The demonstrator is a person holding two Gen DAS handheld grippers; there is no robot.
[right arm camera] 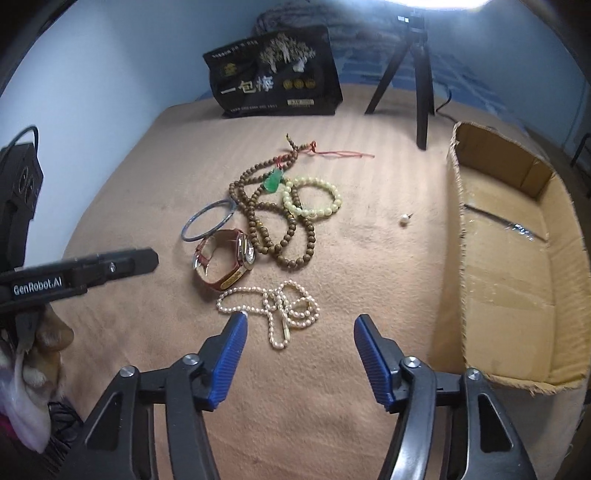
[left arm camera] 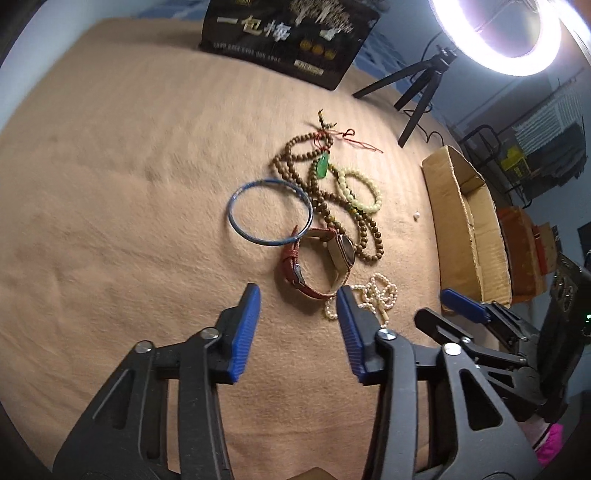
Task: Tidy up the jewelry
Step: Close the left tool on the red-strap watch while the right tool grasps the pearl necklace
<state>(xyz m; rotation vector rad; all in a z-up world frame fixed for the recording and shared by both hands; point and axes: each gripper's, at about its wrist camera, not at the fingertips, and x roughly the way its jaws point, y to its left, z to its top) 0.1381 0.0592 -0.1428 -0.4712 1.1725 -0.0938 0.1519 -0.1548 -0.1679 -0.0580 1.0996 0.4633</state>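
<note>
Jewelry lies in a loose pile on a tan blanket (left arm camera: 110, 184): a blue bangle (left arm camera: 236, 199) (right arm camera: 192, 221), a brown-strap watch (left arm camera: 295, 271) (right arm camera: 242, 254), a long brown bead string (left arm camera: 325, 201) (right arm camera: 258, 221) with a green pendant (left arm camera: 323, 166) (right arm camera: 273, 181), a pale green bead bracelet (left arm camera: 373, 192) (right arm camera: 332, 201) and a white pearl necklace (left arm camera: 380, 295) (right arm camera: 291, 308). My left gripper (left arm camera: 299, 295) is open and empty just short of the watch. My right gripper (right arm camera: 301, 323) is open and empty, its jaws on either side of the pearl necklace's near end.
An open cardboard box (left arm camera: 465, 225) (right arm camera: 509, 258) sits at the blanket's right edge. A single loose pearl (left arm camera: 416, 215) (right arm camera: 404, 220) lies near it. A black printed bag (left arm camera: 288, 40) (right arm camera: 273, 77) and a tripod (left arm camera: 417, 96) (right arm camera: 417, 74) with a ring light (left arm camera: 495, 33) stand at the back.
</note>
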